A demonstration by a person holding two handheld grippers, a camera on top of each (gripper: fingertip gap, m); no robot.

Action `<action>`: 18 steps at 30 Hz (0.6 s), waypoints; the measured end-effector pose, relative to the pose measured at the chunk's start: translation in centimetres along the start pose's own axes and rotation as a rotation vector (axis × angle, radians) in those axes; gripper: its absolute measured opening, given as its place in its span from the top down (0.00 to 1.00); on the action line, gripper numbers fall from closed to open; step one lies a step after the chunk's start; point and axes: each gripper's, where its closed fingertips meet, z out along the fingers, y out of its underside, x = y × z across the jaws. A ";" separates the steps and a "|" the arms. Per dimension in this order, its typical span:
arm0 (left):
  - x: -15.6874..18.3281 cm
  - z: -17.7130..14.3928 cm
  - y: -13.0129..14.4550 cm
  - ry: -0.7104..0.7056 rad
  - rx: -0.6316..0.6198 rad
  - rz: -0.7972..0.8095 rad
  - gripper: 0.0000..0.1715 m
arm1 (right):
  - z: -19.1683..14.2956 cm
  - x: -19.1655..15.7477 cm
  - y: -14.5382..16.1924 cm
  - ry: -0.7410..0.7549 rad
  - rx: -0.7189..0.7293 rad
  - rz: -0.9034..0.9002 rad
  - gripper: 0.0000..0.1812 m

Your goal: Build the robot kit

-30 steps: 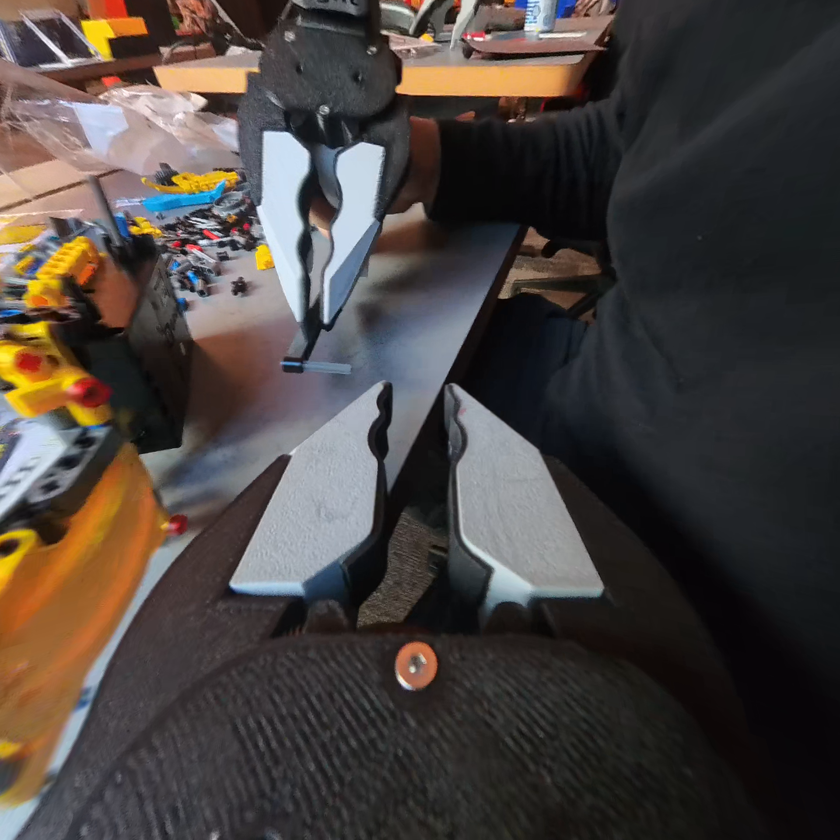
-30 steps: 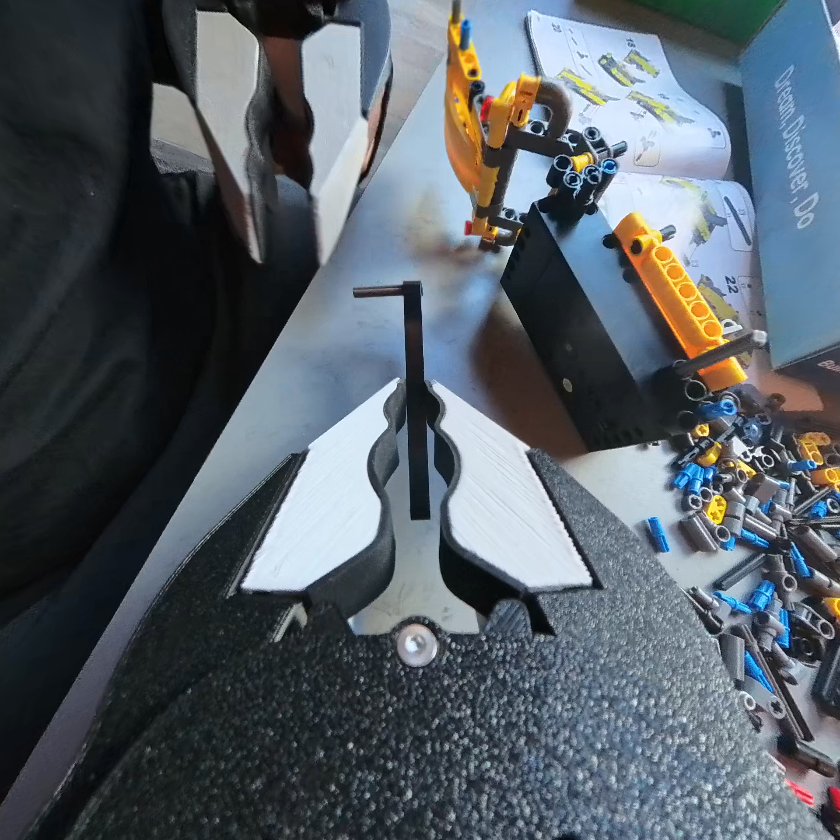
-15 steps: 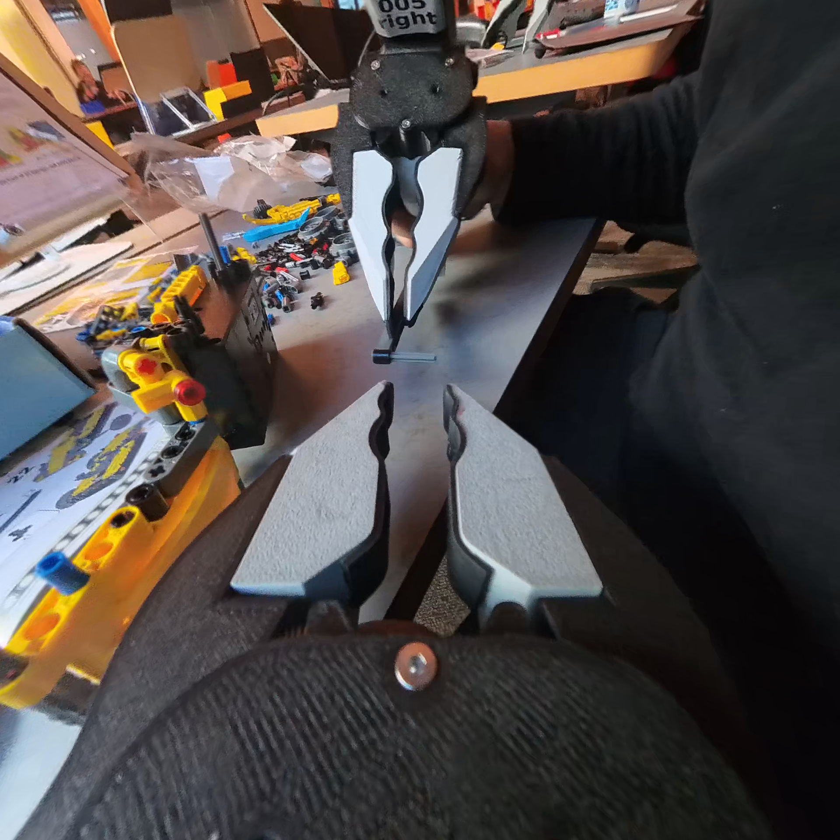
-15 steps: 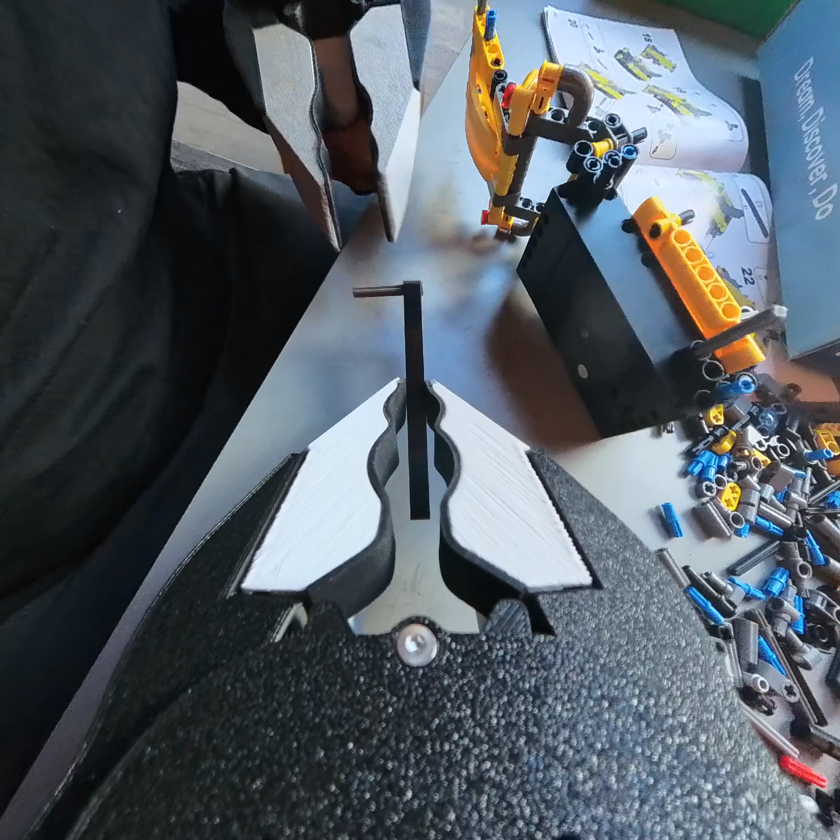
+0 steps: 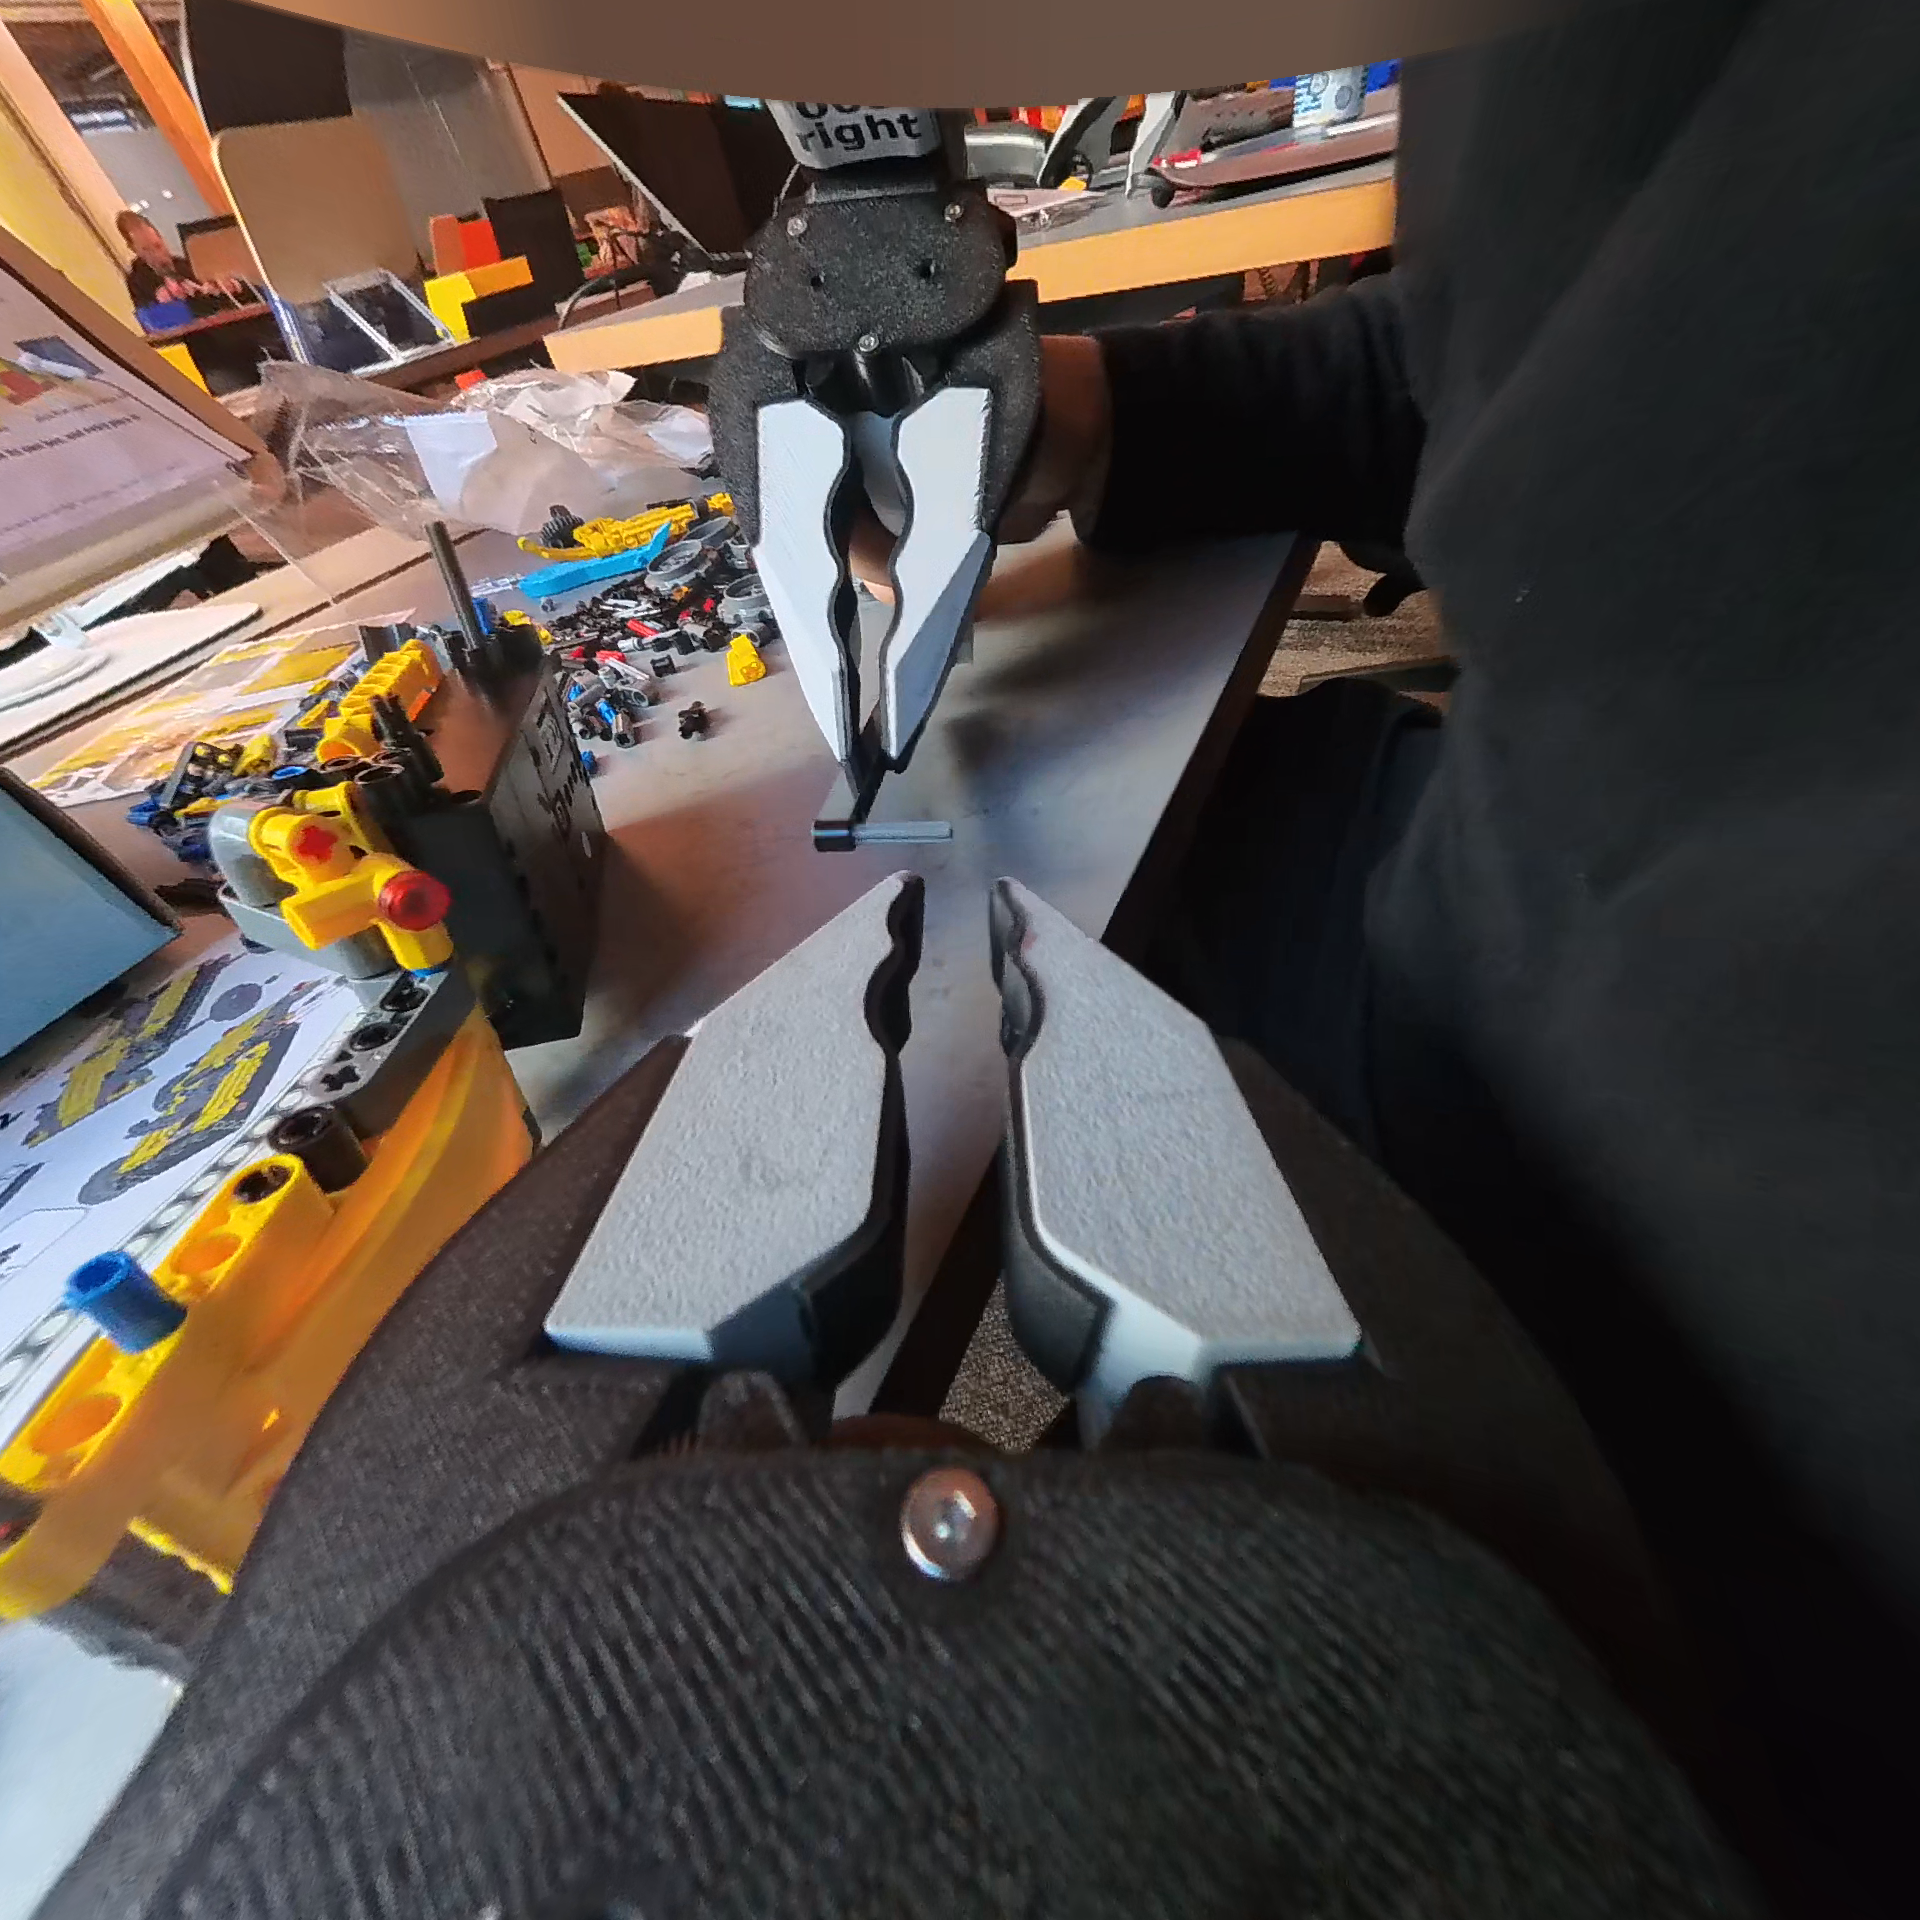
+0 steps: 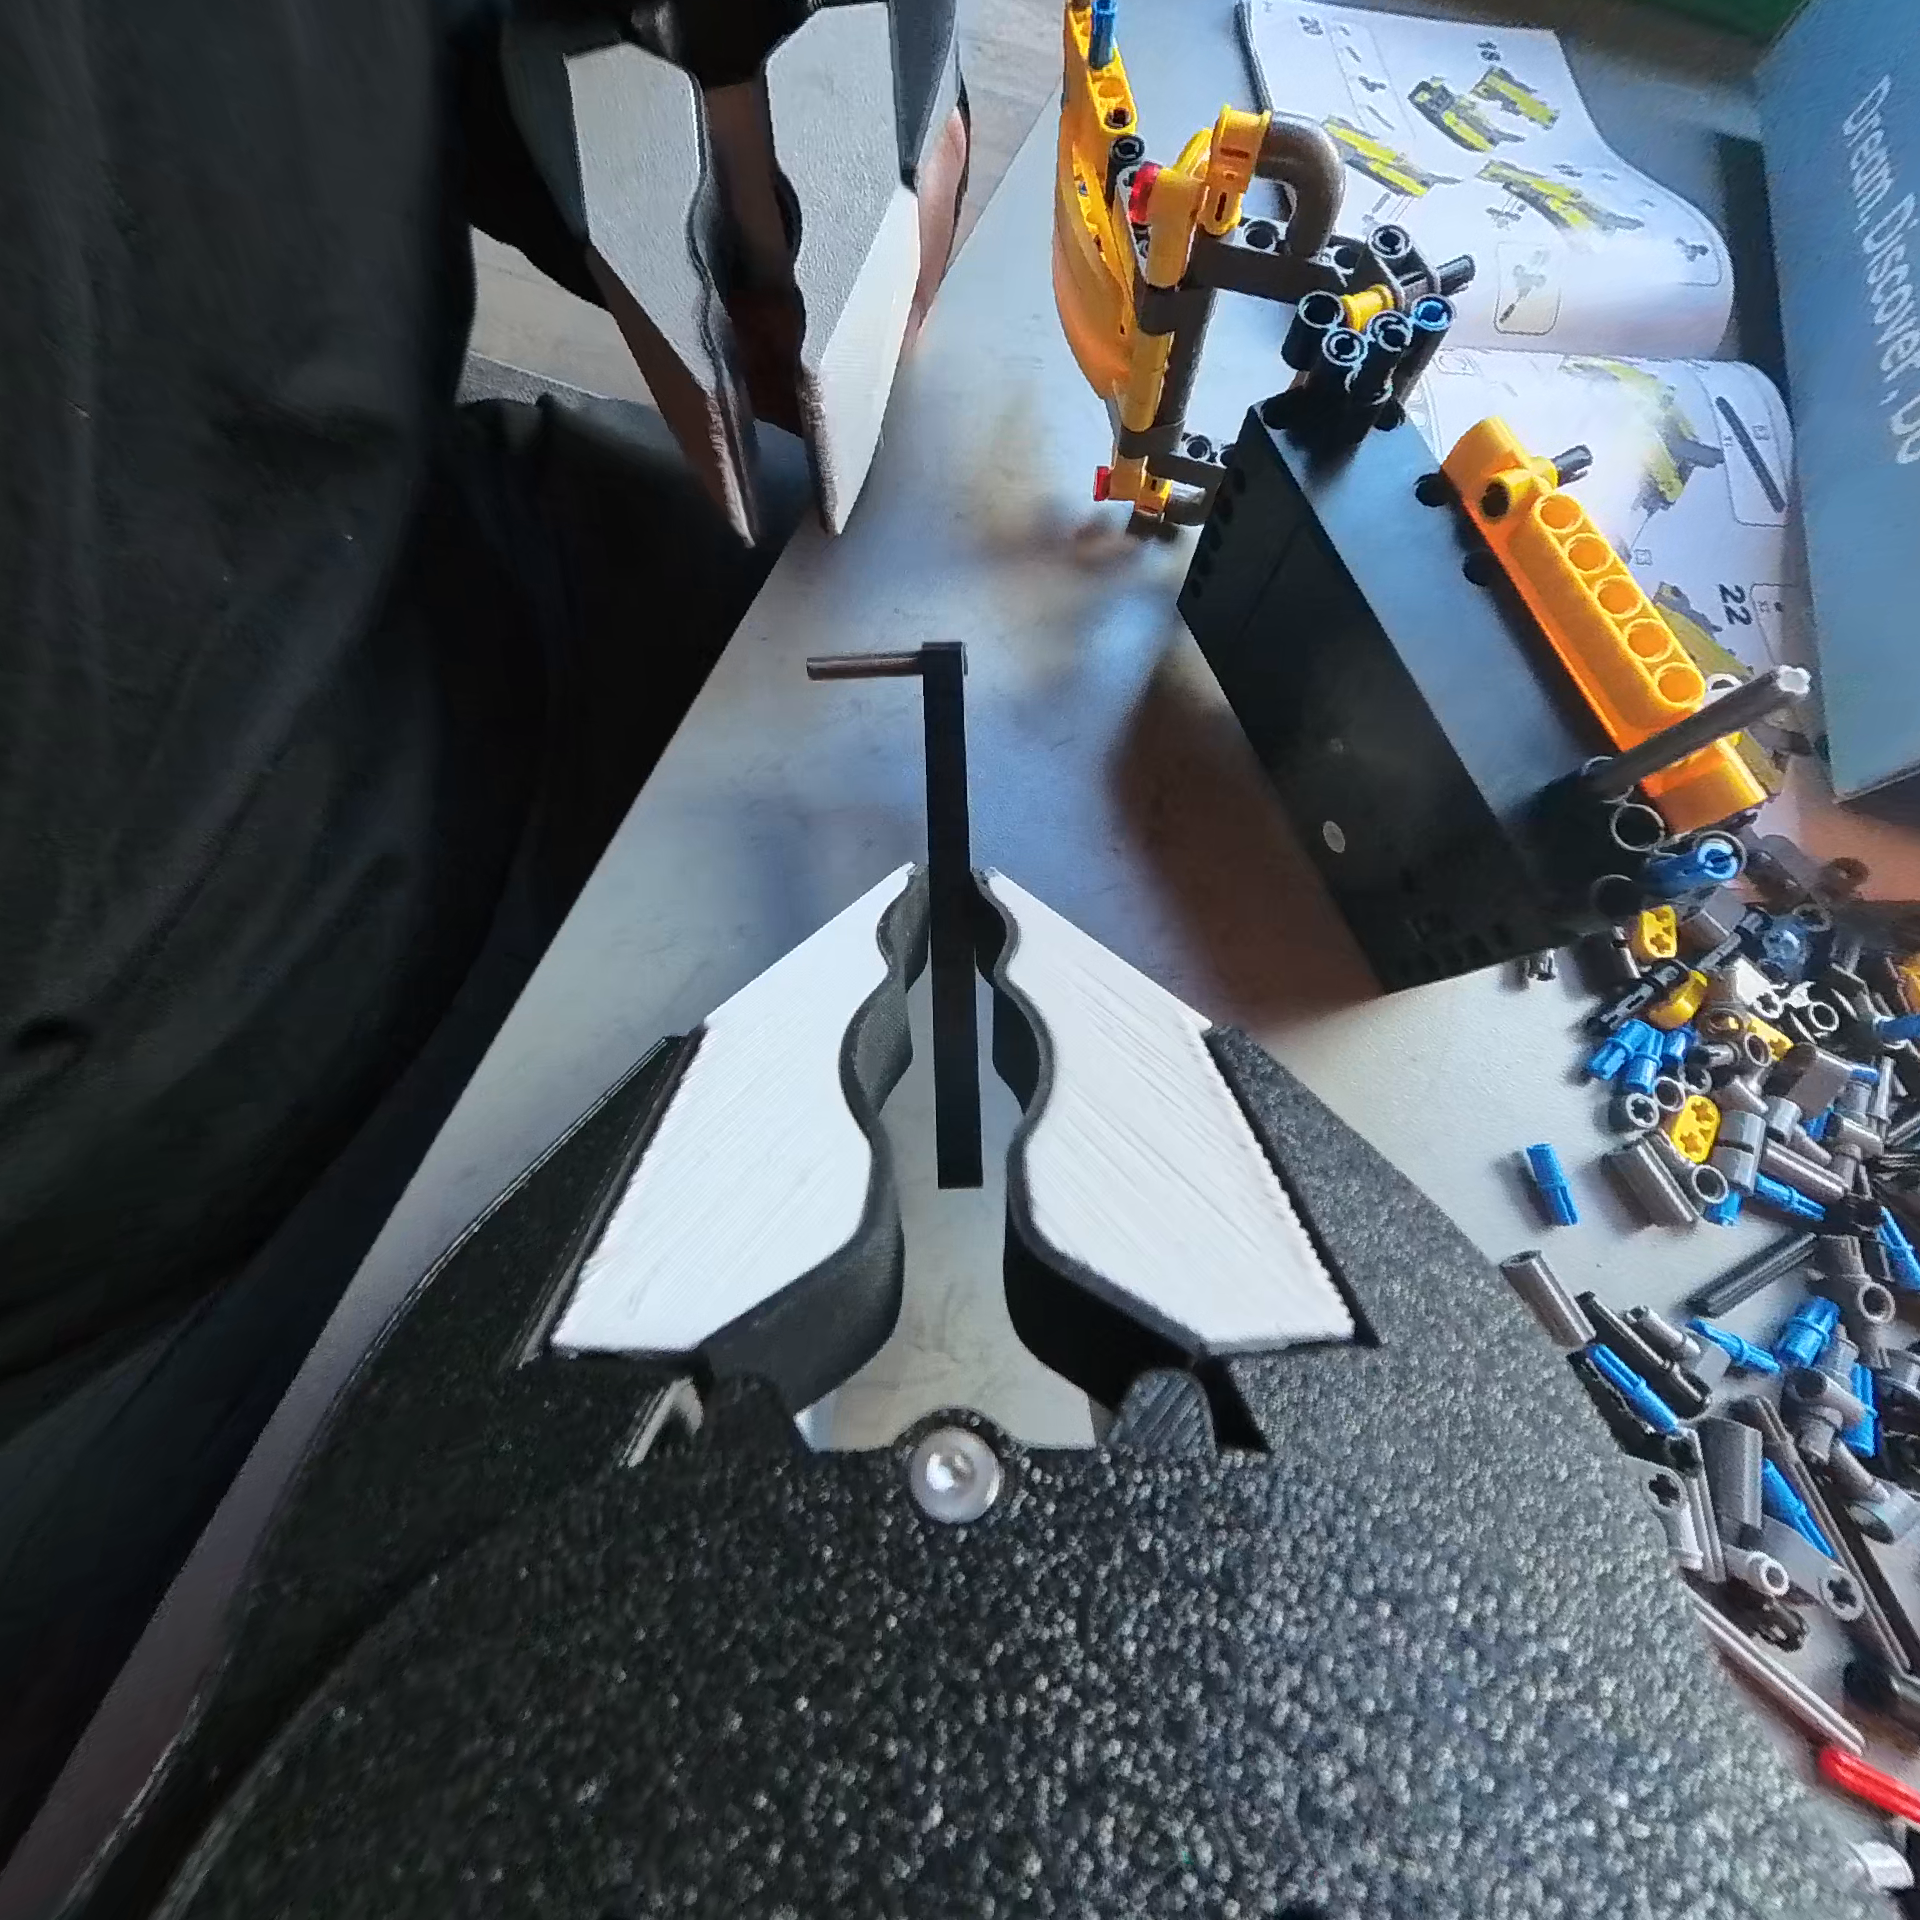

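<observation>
Right gripper [image 6: 951, 883], white ridged fingers on grainy black body, clenched on thin black beam [image 6: 951, 935] with grey pin [image 5: 909, 831] crossing its far end, above smooth grey table [image 6: 810, 790]. Left gripper [image 5: 956, 899] parted, empty, just short of that pin. Boxy black block [image 6: 1382, 727] carrying yellow studded beam [image 6: 1600, 603]; view steadier, less blurred than a second ago.

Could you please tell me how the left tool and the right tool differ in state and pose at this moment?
The right tool is shut on a thin black bar with a grey pin crossing its far end; the left tool is open, with nothing between its fingers. The right tool hangs over the grey table near the loose parts pile; the left tool hovers at the table's edge beside the yellow model. Both share grey fingers and black bodies.
</observation>
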 end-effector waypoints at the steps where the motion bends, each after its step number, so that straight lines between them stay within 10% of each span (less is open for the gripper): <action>1: -0.1 0.0 0.0 -0.001 0.003 -0.006 0.94 | 0.0 0.0 0.0 -0.002 -0.001 0.002 0.96; 18: -0.1 -0.2 -0.4 0.013 0.034 -0.037 0.96 | 0.0 0.1 0.0 -0.019 0.010 0.023 0.96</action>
